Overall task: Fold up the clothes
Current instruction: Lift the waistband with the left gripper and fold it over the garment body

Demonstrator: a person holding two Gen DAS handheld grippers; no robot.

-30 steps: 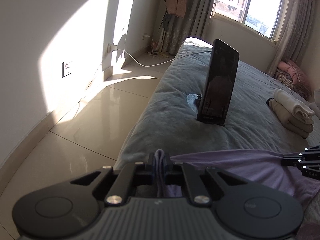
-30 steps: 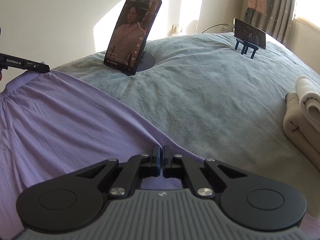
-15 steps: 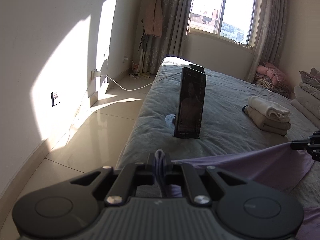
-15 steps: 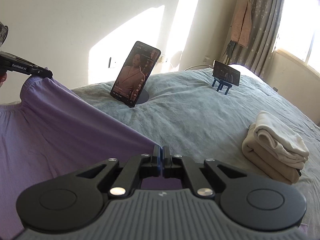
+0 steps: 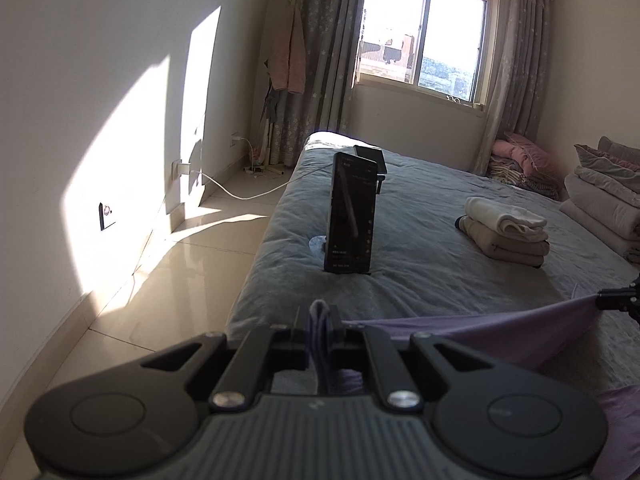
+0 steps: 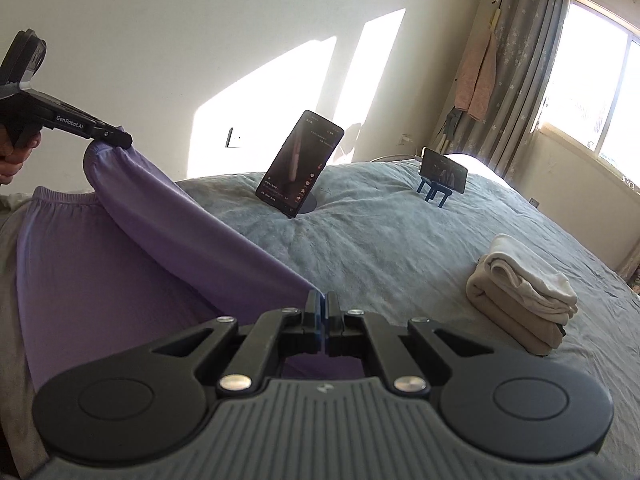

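Observation:
A purple garment (image 6: 132, 264) hangs stretched between my two grippers above the grey bed (image 6: 392, 240). My left gripper (image 5: 319, 322) is shut on a bunched fold of its elastic waistband. It also shows at the far left of the right wrist view, the left gripper (image 6: 116, 138) with a hand behind it. My right gripper (image 6: 322, 304) is shut on the other corner of the cloth. In the left wrist view the right gripper (image 5: 604, 298) pinches the taut purple edge (image 5: 480, 326) at the far right.
A phone on a round stand (image 5: 351, 212) stands upright mid-bed, a second phone on a blue stand (image 6: 442, 172) behind it. Folded beige and white clothes (image 6: 524, 296) lie to the right. Stacked bedding (image 5: 604, 196) sits by the far wall. Tiled floor (image 5: 160, 280) runs along the bed's left side.
Both grippers have risen and pulled back with the purple garment, lifting it off the bed so it hangs taut. The views now take in more of the room.

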